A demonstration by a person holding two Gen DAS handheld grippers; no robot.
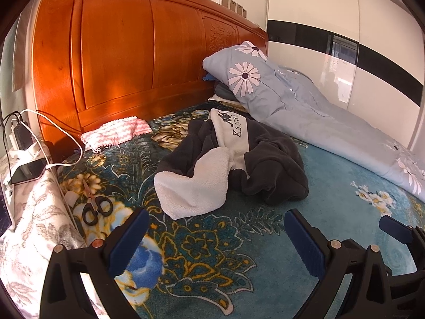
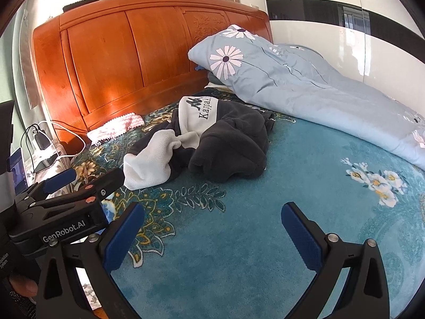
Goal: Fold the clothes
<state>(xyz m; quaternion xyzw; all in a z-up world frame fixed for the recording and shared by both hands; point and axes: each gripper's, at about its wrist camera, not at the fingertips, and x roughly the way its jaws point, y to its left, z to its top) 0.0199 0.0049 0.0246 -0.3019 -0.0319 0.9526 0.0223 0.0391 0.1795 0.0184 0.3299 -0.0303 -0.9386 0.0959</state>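
from your left wrist view, your left gripper [image 1: 215,236] hangs with its jaws spread wide and nothing between them, low over the floral blanket [image 1: 212,252]. the crumpled dark-and-white fleece top [image 1: 233,159] lies ahead in a heap, well apart from the tips, so you probably hold back to pick a grab point. scissors [image 1: 95,204] lie near the left edge; keep clear of them.

from your right wrist view, your right gripper [image 2: 212,228] is likewise spread and empty, aimed at the same top [image 2: 212,143], which sits mid-bed beside the grey-blue quilt [image 2: 305,85]. folding has not begun.
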